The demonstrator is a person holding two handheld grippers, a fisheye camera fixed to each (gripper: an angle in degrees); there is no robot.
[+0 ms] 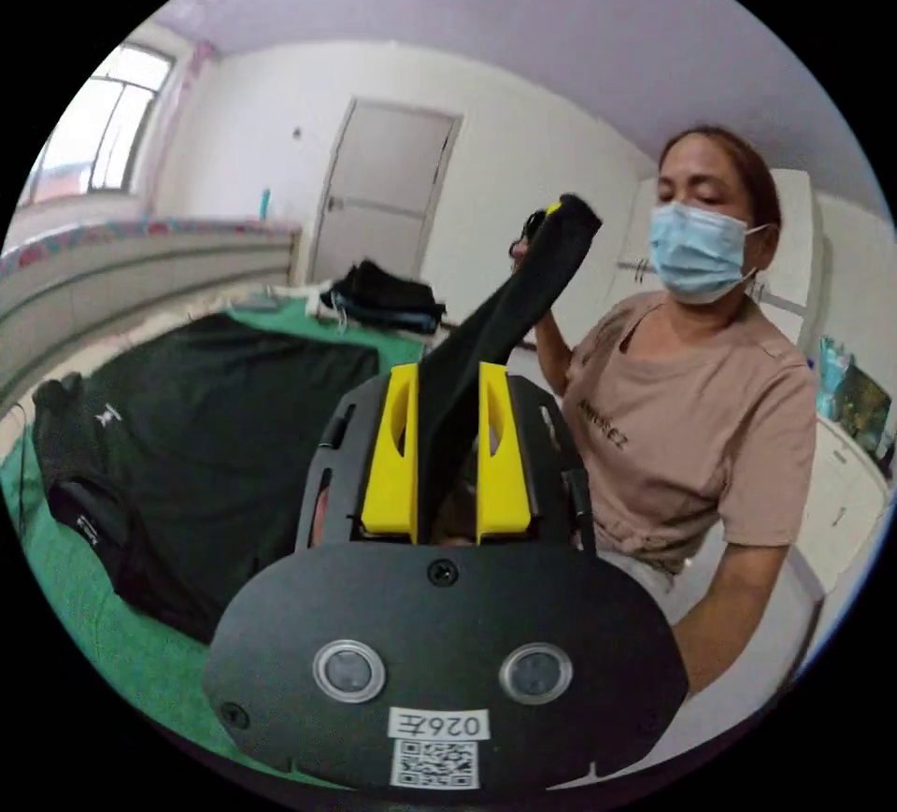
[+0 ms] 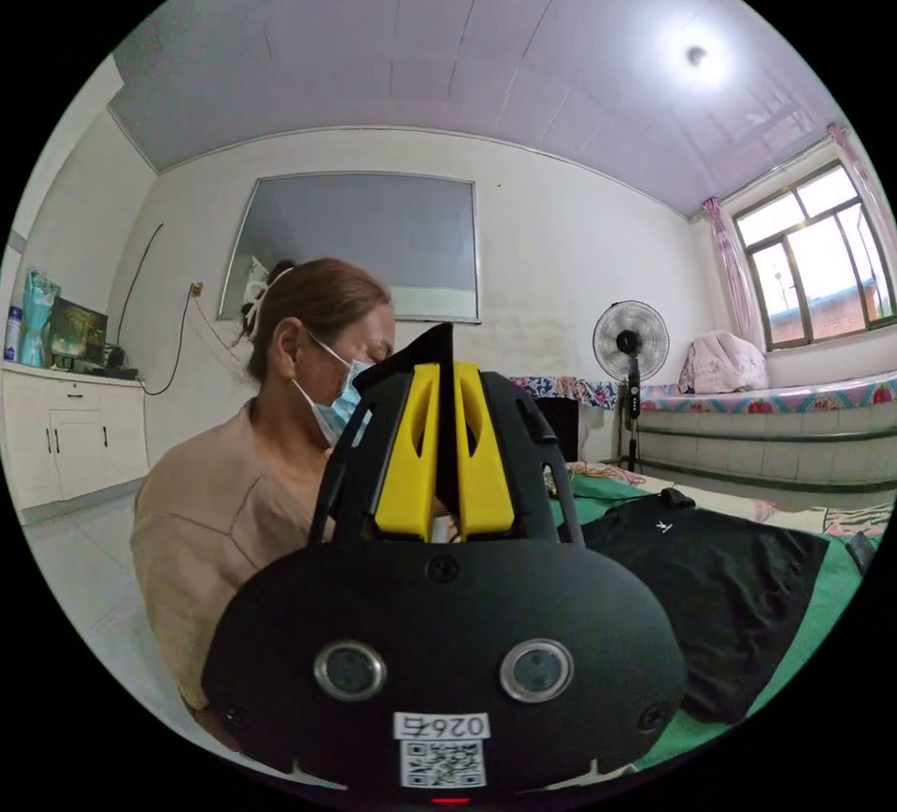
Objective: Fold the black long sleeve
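the black long-sleeve cotton shirt (image 1: 234, 438) lies spread on the green bed cover (image 1: 112, 644), one sleeve (image 1: 505, 317) lifted taut between both tools, likely to fold it inward. the left gripper (image 1: 447, 401) and right gripper (image 2: 447, 410) each have jaws pinching that sleeve.

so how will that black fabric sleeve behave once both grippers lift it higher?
Likely floppy: the black fabric sleeve only runs straight because the left gripper and right gripper stretch it. Probably light; thin cloth. The shirt body on the green cover may drag.
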